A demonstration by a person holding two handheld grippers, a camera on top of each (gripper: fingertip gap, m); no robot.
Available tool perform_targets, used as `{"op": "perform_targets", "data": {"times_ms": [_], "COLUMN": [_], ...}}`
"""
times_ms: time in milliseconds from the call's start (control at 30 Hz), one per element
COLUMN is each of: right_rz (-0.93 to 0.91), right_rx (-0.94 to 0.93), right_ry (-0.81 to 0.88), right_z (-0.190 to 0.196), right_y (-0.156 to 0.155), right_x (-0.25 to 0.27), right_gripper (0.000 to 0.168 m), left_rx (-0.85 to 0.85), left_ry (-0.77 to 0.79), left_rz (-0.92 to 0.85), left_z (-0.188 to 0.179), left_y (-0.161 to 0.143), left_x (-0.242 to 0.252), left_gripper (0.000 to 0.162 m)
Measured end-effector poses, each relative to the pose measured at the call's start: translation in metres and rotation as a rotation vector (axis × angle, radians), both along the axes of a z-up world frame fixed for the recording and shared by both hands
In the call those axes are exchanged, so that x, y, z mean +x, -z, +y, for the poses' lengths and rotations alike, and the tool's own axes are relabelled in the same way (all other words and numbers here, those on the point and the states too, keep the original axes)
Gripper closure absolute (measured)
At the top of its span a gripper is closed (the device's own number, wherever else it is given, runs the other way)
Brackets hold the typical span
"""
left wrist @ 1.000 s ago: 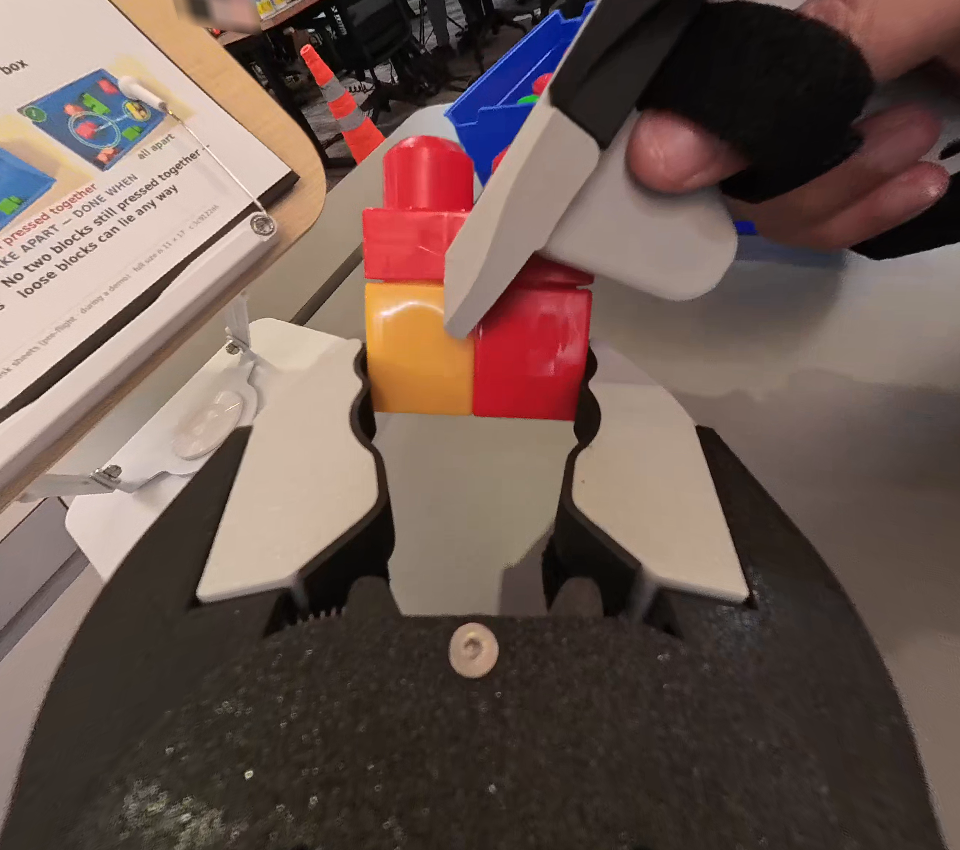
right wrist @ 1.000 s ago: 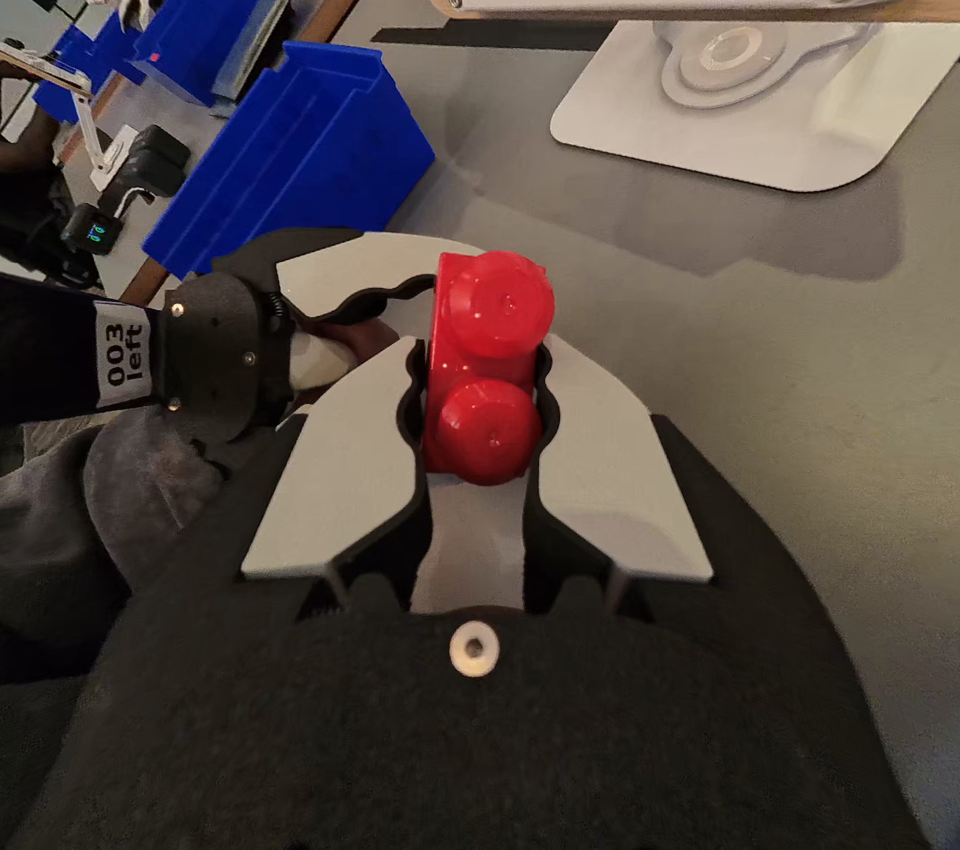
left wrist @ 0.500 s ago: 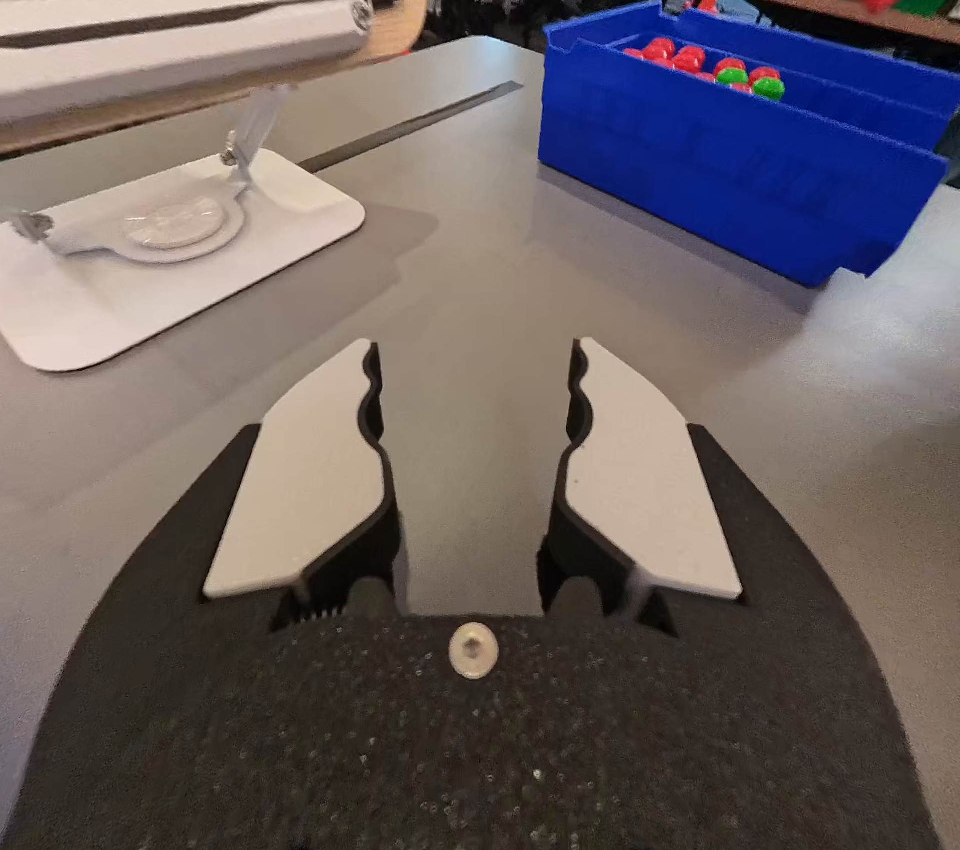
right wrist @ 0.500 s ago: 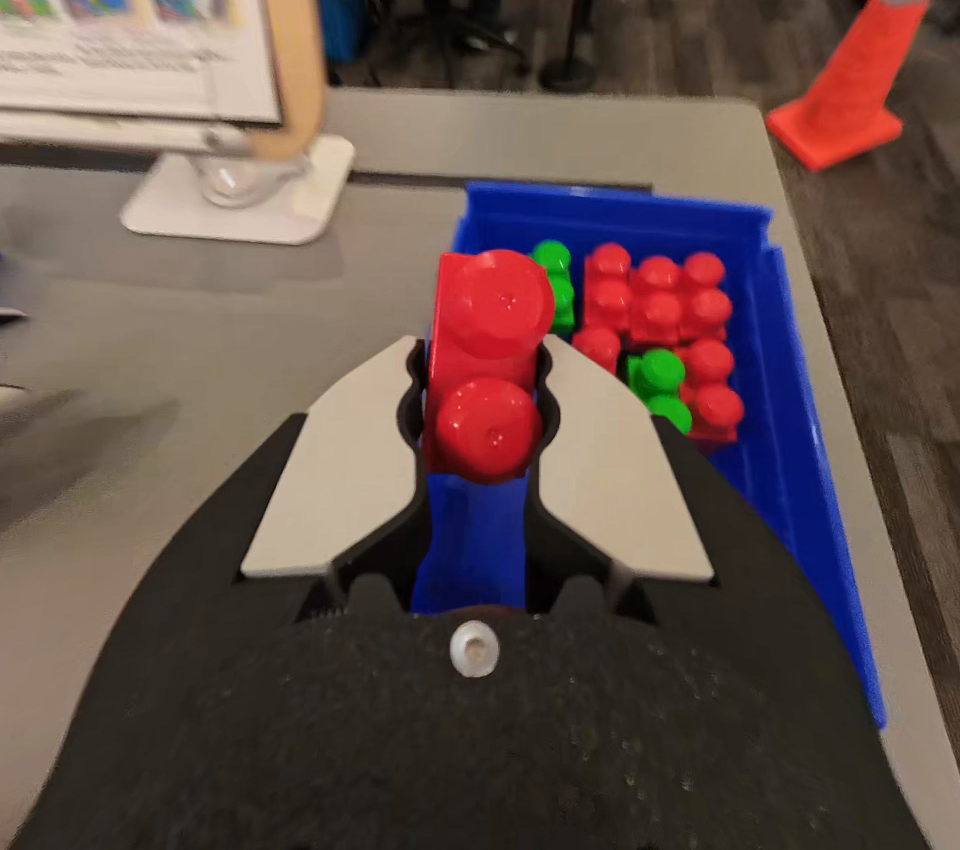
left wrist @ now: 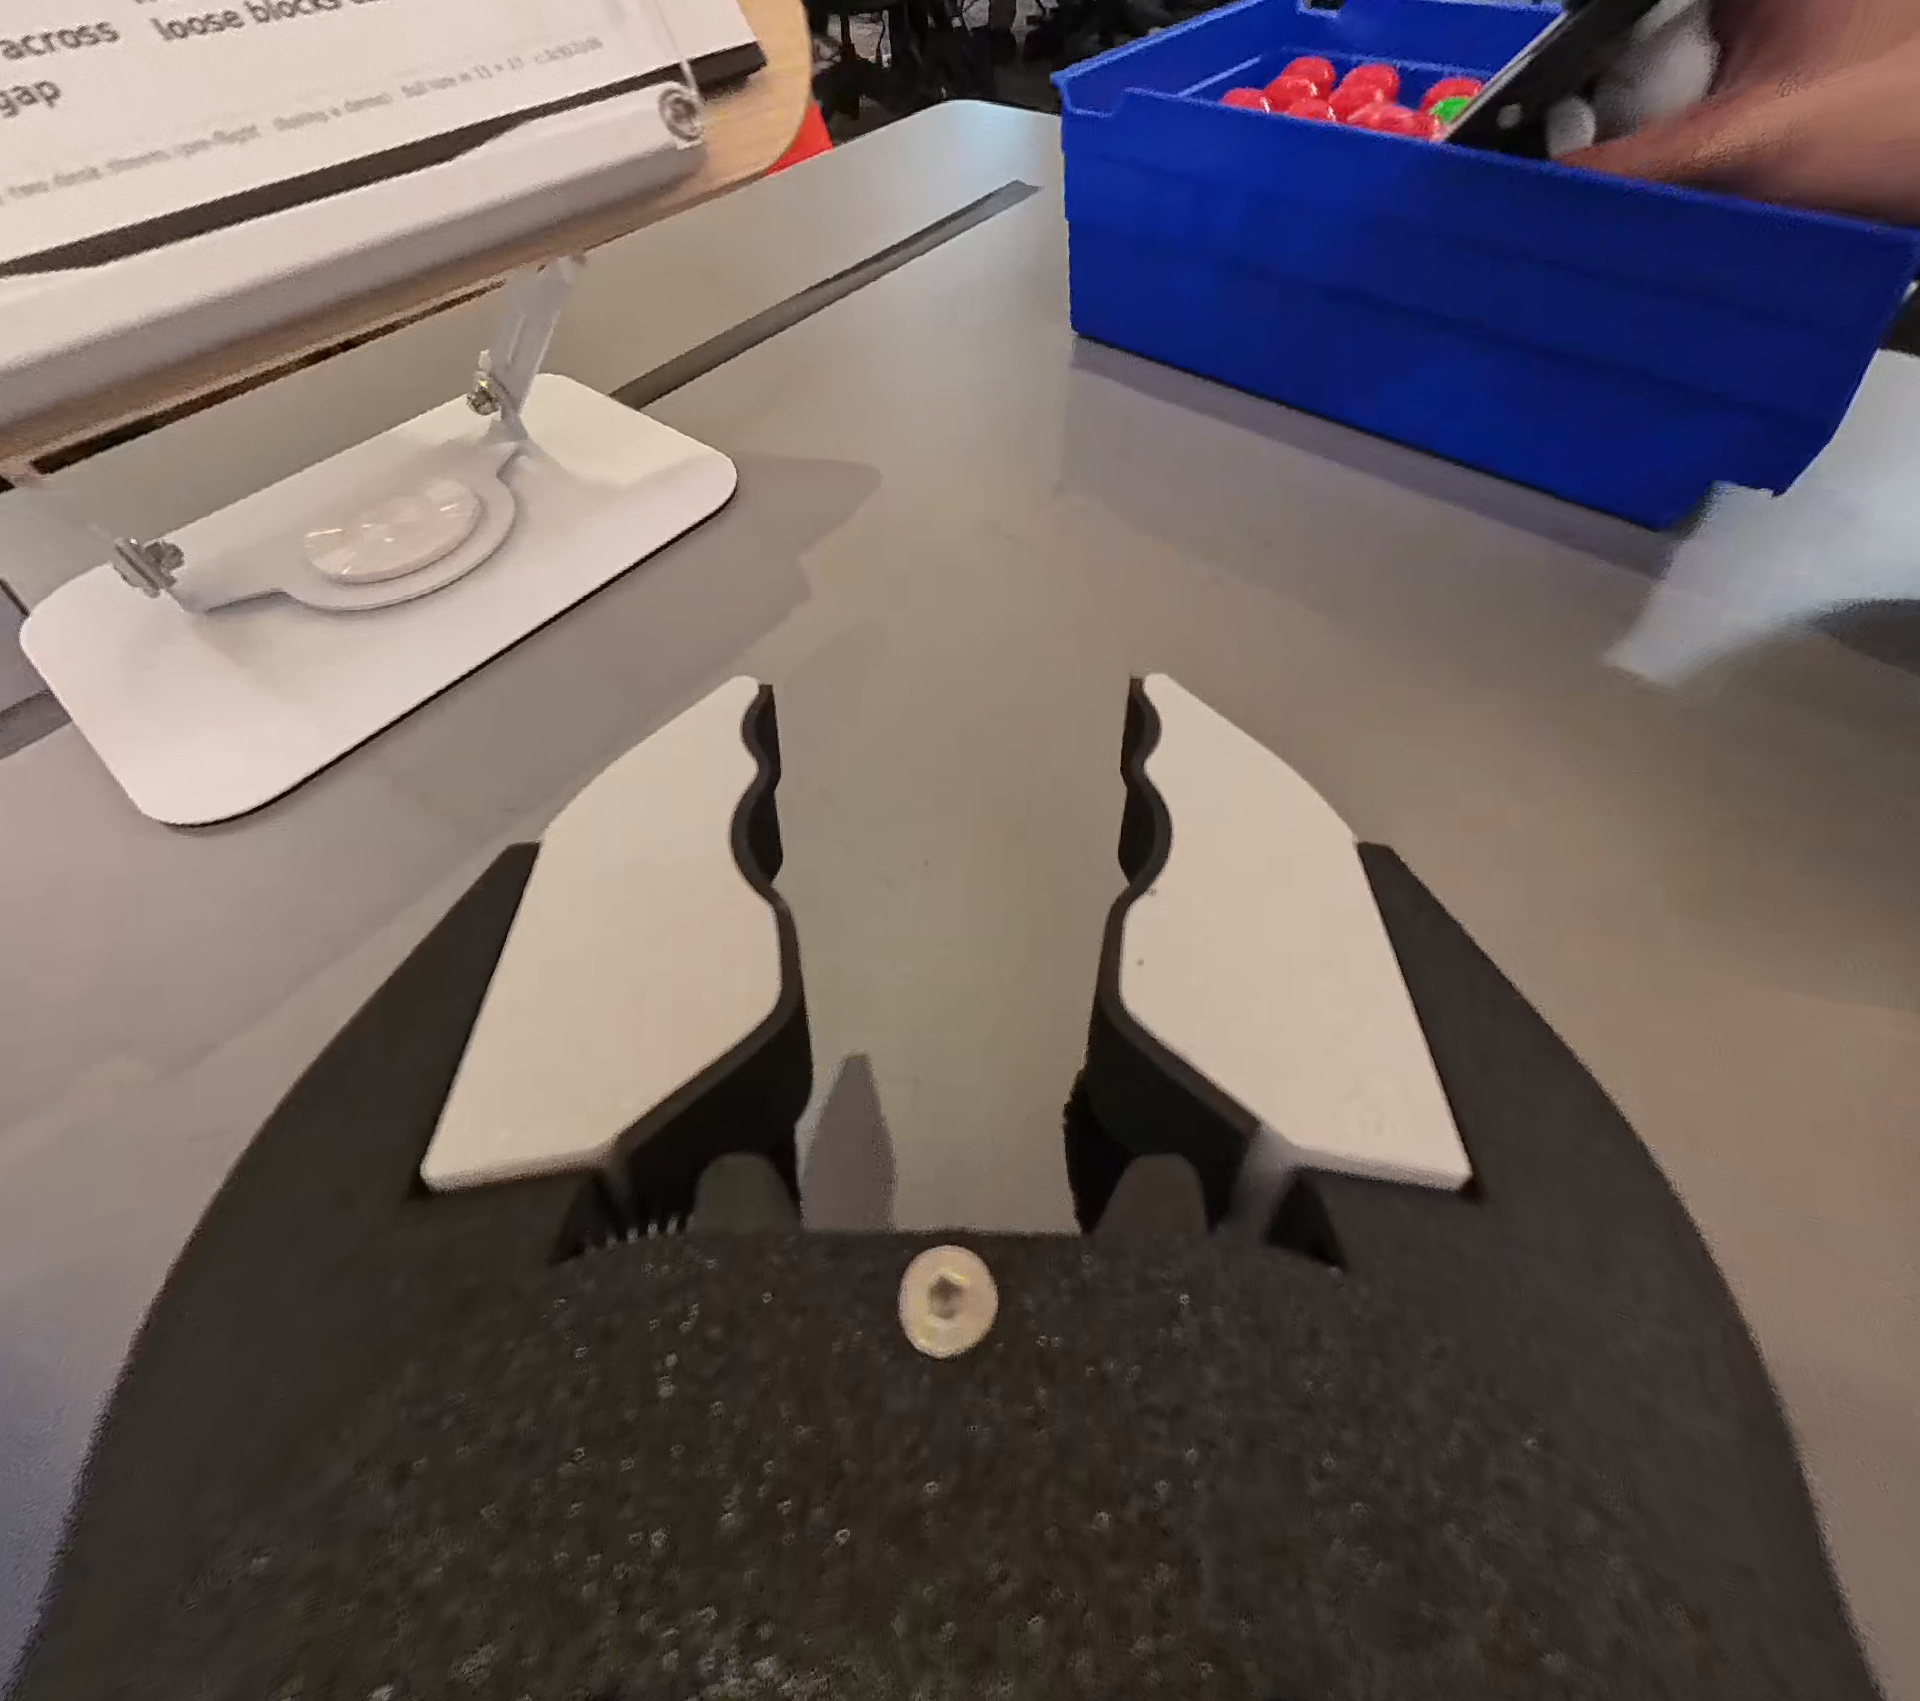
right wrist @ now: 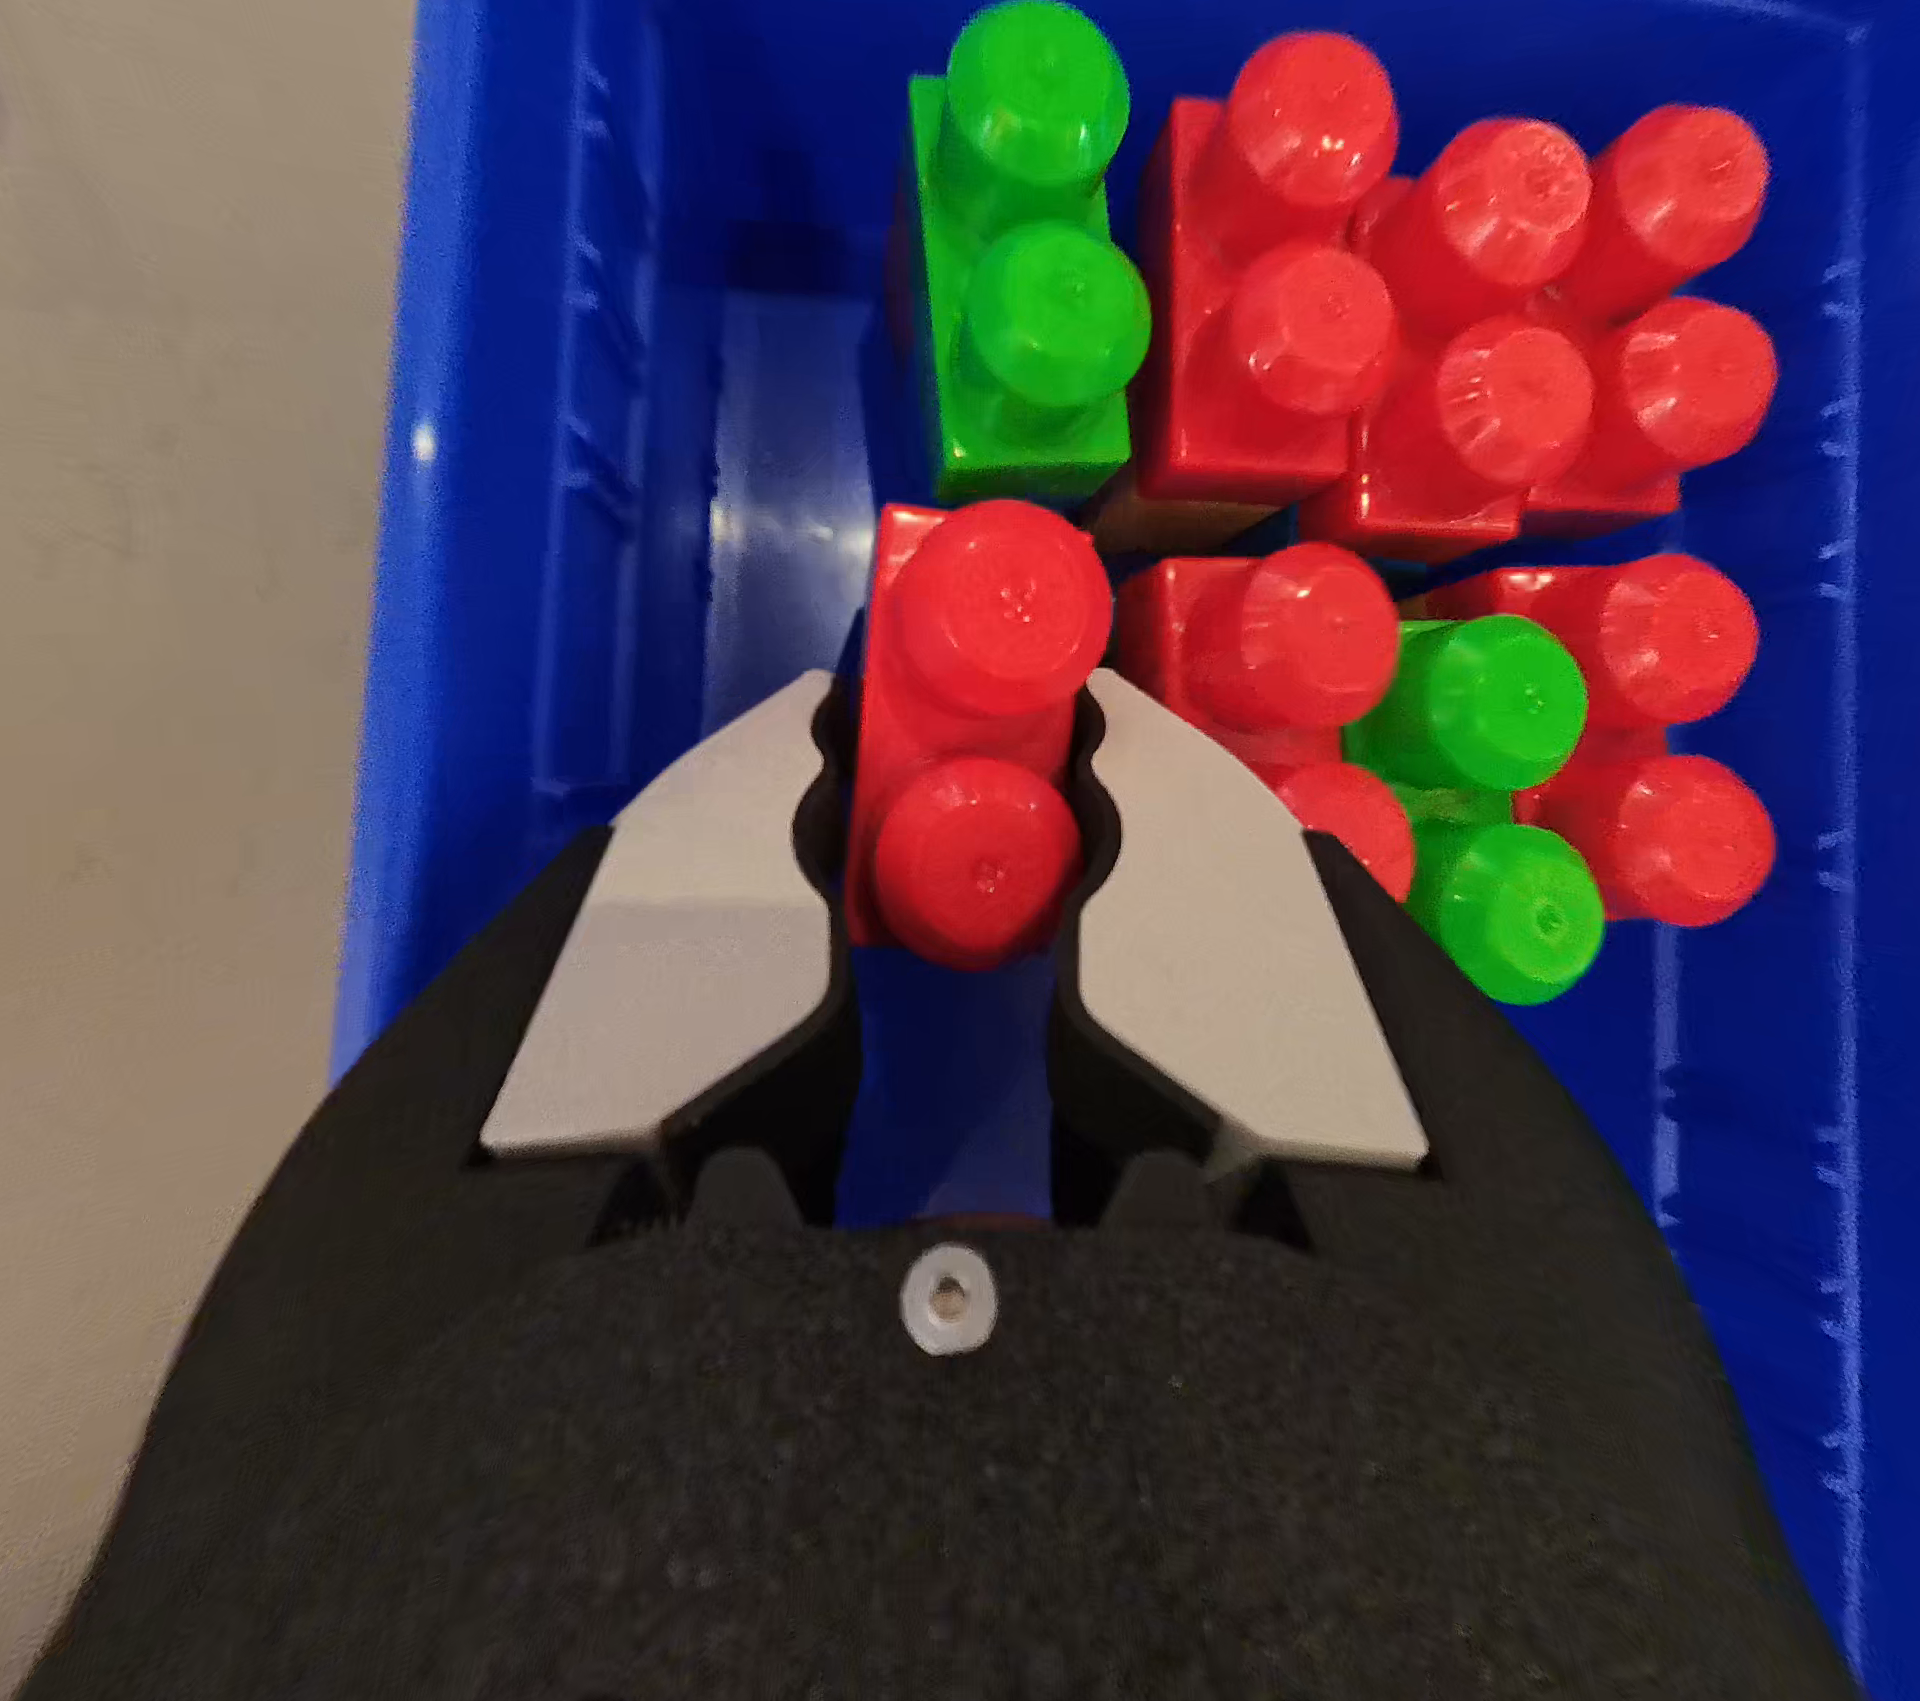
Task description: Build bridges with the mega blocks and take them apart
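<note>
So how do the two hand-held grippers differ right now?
The left hand-held gripper is open and empty over the bare grey table; the right hand-held gripper is shut on a red two-stud plastic block over the blue plastic bin. Both have pale grey fingers.

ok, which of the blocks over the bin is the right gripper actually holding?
The red two-stud block, clamped between the right gripper's fingers; the others lie loose in the blue bin.

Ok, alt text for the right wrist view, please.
The right gripper holds a red two-stud block between its fingers, above the inside of a blue bin. More red blocks and two green blocks stand studs-up in the bin.
</note>
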State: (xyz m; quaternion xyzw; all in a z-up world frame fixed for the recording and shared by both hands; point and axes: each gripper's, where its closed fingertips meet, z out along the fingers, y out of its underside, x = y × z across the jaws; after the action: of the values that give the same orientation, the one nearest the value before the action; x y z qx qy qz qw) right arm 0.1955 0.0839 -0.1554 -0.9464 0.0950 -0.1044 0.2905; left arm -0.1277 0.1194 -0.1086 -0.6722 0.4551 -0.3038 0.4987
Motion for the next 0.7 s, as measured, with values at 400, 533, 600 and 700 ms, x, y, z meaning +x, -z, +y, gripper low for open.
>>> {"op": "perform_targets", "data": {"times_ms": [400, 533, 600, 700], "right_rz": [0.031, 0.028, 0.022, 0.113], "right_rx": [0.146, 0.579, 0.748, 0.909], "right_ry": [-0.083, -0.170, -0.228, -0.335], "right_z": [-0.018, -0.055, -0.074, -0.091], "right_y": [-0.057, -0.166, -0.198, -0.210], "right_x": [-0.010, -0.024, -0.033, -0.066], "right_gripper": [0.120, 0.116, 0.110, 0.106], "left_rx": [-0.063, -0.030, -0.006, 0.011], "left_ry": [0.017, -0.001, -0.013, -0.042], "left_rz": [-0.021, -0.005, 0.013, 0.027], "left_z": [-0.007, -0.007, -0.009, -0.016], "left_y": [-0.001, -0.003, -0.002, -0.004], "left_x": [0.001, -0.005, -0.009, -0.016], "left_gripper": [0.092, 0.092, 0.092, 0.092]}}
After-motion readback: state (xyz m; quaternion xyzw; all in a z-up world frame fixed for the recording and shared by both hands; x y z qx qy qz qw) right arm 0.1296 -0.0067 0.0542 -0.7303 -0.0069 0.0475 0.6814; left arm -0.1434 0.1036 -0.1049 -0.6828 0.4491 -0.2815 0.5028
